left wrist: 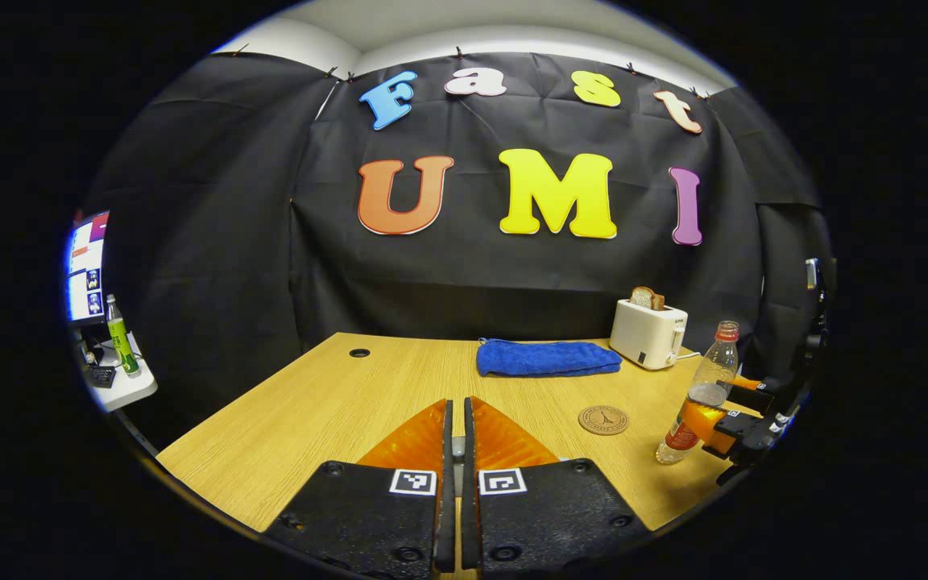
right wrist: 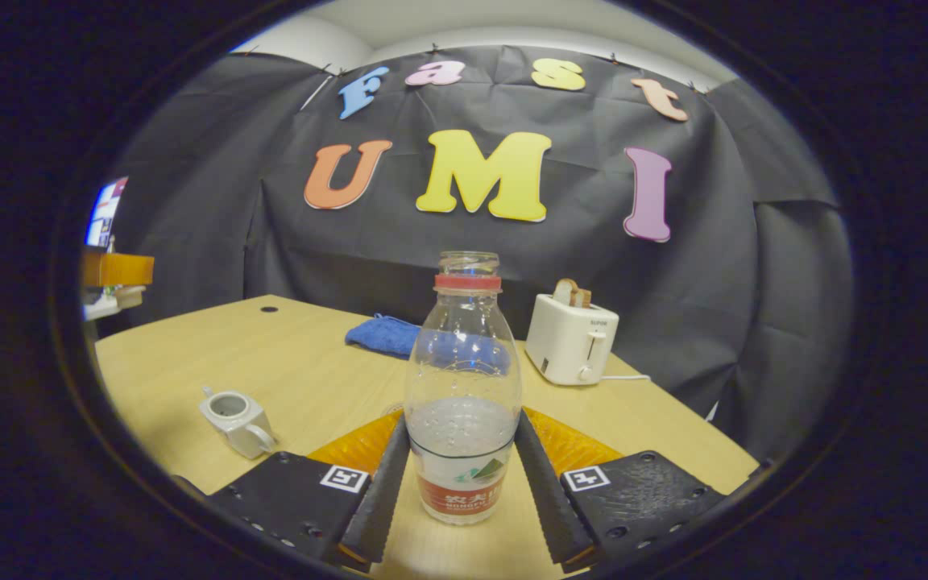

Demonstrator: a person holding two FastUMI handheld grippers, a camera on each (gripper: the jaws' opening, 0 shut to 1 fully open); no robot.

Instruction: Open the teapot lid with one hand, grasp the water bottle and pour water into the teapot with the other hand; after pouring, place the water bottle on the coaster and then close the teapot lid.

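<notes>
- Teapot [right wrist: 237,419], lid off, sits toward the bench's [right wrist: 295,370] left edge.
- Left gripper [left wrist: 456,435]: jaws nearly pressed together, a small pale thing between them.
- Coaster [left wrist: 603,420] lies just left of the water bottle [right wrist: 462,403].
- Right gripper [right wrist: 462,459]: jaws pinch the upright bottle.

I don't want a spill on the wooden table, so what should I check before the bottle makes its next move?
1. Grip on the clear plastic water bottle: the right gripper has a finger pressing on each side. Ok.
2. Bottle cap off: the mouth is open. Ok.
3. Small white teapot open: its top opening shows, with no lid on it. Ok.
4. Lid secured in the left gripper: the fingers are nearly together, and what sits between them is too small to tell. Cannot tell.
5. Round brown coaster free: nothing is on it. Ok.
</notes>
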